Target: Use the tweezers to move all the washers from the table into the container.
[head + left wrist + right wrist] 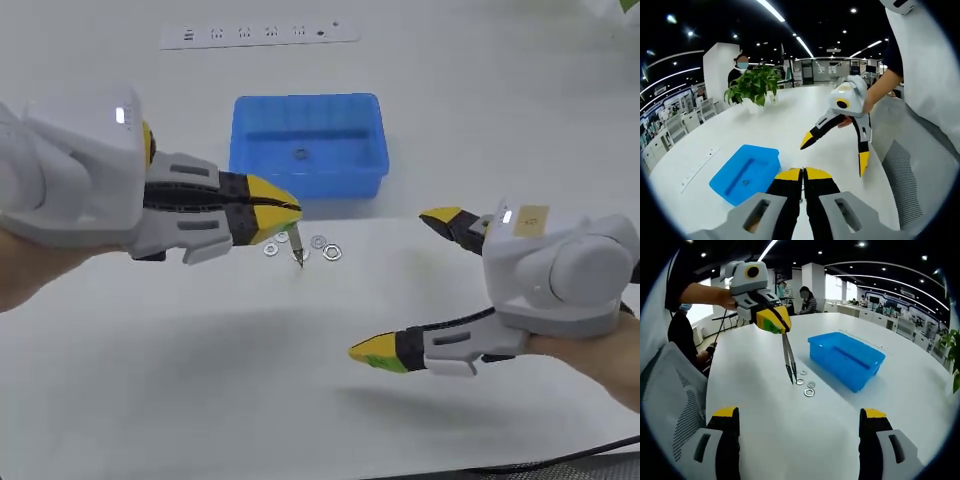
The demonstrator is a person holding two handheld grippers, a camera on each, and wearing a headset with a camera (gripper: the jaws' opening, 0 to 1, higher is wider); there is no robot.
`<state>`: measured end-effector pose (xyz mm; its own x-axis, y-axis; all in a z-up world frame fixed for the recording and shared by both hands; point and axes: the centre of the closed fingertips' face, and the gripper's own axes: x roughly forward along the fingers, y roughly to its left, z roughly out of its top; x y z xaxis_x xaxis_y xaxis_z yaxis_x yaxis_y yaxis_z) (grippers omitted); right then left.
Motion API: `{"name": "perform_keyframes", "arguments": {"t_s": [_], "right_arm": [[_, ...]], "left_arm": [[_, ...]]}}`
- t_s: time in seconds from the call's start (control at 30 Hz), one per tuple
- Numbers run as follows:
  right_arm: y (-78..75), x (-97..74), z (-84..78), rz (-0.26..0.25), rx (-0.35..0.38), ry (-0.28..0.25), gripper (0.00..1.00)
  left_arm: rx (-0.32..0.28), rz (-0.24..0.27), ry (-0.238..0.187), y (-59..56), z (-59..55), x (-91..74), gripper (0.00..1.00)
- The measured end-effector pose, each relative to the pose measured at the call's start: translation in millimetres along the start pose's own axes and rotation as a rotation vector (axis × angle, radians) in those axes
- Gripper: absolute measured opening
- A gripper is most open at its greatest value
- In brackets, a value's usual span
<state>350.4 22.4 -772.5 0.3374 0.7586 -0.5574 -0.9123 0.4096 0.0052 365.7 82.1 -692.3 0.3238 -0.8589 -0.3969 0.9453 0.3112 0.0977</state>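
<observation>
Right now I am pressing the jaws of my left gripper (280,212) together on the upper end of the tweezers (789,360). I am gripping them high so that the two thin legs are reaching down past my yellow tips, since the flat rings are too small for my own jaws to pick up. The points are hanging among the washers (809,392) in the middle of the head view, just beside one of them. Whether they are touching the table (200,380) I cannot tell.

I am holding my right gripper (390,283) at the lower right of the head view, its jaws spread wide with nothing between them. It is staying well apart from the washers, I judge so as to leave the tweezers room to work.

The blue container (310,185) is sitting just above the washers in the head view, open side up. That is making for a short carry from the washers to the container.

Counting: I am seeing one pair of tweezers and one container. Four washers are lying loose on the table in a small cluster, and one washer (301,154) is already resting on the container's floor. By my reckoning, the job is barely getting started.
</observation>
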Motion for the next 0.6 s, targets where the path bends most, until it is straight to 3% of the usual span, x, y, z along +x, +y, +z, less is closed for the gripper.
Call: {"name": "perform_keyframes", "arguments": {"t_s": [0.47, 0.6], "right_arm": [[3.2, 1.9, 1.5, 0.009, 0.025, -0.009, 1.0], [4.1, 3.0, 1.7, 0.016, 0.03, -0.007, 0.99]], "left_arm": [[0.033, -0.003, 0.007, -0.1, 0.8, 3.2, 0.04], [0.011, -0.005, 0.003, 0.5, 0.3, 2.8, 0.04]]}}
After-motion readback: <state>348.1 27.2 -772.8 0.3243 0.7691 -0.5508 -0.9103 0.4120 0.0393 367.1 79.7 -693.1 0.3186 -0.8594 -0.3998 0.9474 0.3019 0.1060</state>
